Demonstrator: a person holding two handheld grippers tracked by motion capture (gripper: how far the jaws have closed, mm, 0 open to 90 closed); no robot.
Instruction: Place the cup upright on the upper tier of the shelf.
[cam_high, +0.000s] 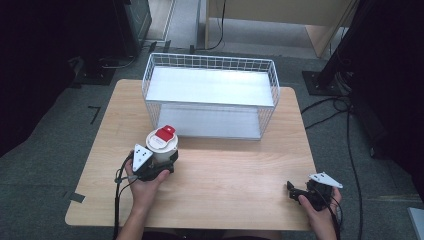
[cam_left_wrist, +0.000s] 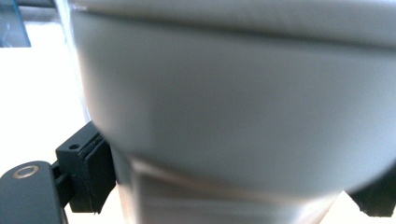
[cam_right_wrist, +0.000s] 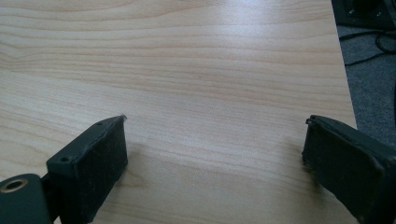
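On the light wooden tabletop (cam_high: 225, 190), a white wire basket (cam_high: 210, 95) stands far. Left, the left gripper (cam_high: 162, 162) clasps a white cylindrical canister with red lid (cam_high: 162, 142); likely rigid, smooth, best held mid-body. The right gripper (cam_high: 300, 192) rests near-right, fingers (cam_right_wrist: 93, 163) wide, empty.

White container (cam_high: 161, 146), red-topped lid (cam_high: 165, 133)

White tub (cam_high: 161, 145) with a red-patched lid stands upright before the wire basket (cam_high: 210, 95).
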